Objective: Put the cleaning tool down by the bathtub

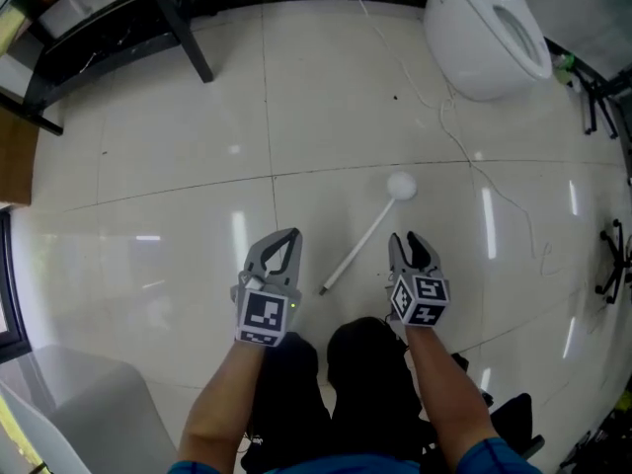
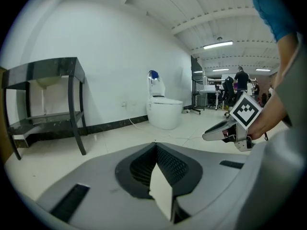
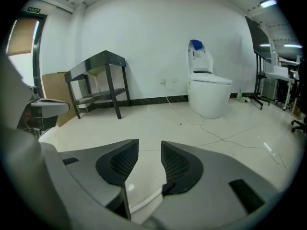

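Floor tile [image 1: 168, 166] fills the head view, where the white cleaning tool [image 1: 360, 250] lies flat, its round head toward the far toilet [image 1: 489, 33], its handle end near, between the two grippers and touching neither. The left gripper [image 1: 289, 235] has its tongs pressed together; those of the right gripper [image 1: 405, 237] are spread. The left gripper view shows its own jaws met on nothing, with the right gripper [image 2: 206, 137] at right and a black table [image 2: 48, 80] far left. The right gripper view shows its jaws apart, gripping nothing, with the toilet [image 3: 209, 97] far right.

Glossy tiled floor [image 1: 148, 166], glossy white toilet [image 1: 474, 57], matt grey plastic fingers [image 3: 216, 186]
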`<state>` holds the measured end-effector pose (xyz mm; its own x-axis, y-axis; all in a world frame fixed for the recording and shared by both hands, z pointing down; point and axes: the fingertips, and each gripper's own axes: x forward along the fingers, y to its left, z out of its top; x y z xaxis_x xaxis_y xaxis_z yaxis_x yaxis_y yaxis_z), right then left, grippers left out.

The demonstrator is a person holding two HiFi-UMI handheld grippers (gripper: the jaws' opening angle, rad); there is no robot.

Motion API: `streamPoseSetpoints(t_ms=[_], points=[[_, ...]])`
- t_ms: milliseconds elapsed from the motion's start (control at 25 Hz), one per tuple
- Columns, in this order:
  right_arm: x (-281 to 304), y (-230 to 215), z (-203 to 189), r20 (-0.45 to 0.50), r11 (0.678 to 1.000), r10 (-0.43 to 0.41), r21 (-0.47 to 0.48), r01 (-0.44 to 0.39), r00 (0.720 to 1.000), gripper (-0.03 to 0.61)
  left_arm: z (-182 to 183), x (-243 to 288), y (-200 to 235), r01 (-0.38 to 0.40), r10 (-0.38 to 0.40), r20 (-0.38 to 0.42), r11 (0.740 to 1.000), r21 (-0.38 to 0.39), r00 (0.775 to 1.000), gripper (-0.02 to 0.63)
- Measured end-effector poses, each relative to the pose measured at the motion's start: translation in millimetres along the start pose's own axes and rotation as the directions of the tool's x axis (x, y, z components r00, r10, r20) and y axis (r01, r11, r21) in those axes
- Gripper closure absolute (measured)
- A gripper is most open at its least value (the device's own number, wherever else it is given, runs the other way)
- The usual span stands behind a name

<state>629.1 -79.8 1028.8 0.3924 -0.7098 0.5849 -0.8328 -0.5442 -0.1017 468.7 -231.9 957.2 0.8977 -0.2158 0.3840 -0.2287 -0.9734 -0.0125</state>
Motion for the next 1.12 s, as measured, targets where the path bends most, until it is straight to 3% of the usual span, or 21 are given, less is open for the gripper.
streamPoseSetpoints(t_ms=[200, 400, 520, 840, 1000, 1120], points=[[93.3, -23.2, -112.7, -0.138, 1.000, -0.013, -0.016, 0.011, 0.990, 0.399, -99.9, 46.2, -2.1, 0.088, -0.090, -0.083, 0.996, -0.026, 0.993, 0.627], [160.9, -55.7, -206.6, -0.285, 0.995, -0.071, 0.051, 0.089, 0.956, 0.393, -157.9, 69.1, -5.1, 0.117, -0.126, -0.114, 0.990, -0.078, 0.986, 0.626], [186.9, -60.5, -243.9, -0.329, 0.992, -0.079, 0.067, 0.107, 0.941, 0.387, -171.7, 82.9, 2.8, 0.141, -0.155, -0.111, 0.982, -0.127, 0.982, 0.627], [215.0, -63.3, -305.5, -0.438, 0.975, -0.101, 0.133, 0.176, 0.893, 0.385, -176.3, 74.9, -9.3, 0.200, -0.212, -0.135, 0.975, -0.097, 0.968, 0.627], [229.6, -63.8, -315.6, -0.489, 0.975, -0.086, 0.138, 0.175, 0.868, 0.365, -174.0, 63.5, 1.0, 0.176, -0.188, -0.138, 0.980, -0.094, 0.972, 0.627], [234.4, -63.5, -316.3, -0.519, 0.970, -0.134, 0.104, 0.218, 0.844, 0.370, -175.6, 64.1, -0.5, 0.188, -0.197, -0.150, 0.980, -0.070, 0.969, 0.626]])
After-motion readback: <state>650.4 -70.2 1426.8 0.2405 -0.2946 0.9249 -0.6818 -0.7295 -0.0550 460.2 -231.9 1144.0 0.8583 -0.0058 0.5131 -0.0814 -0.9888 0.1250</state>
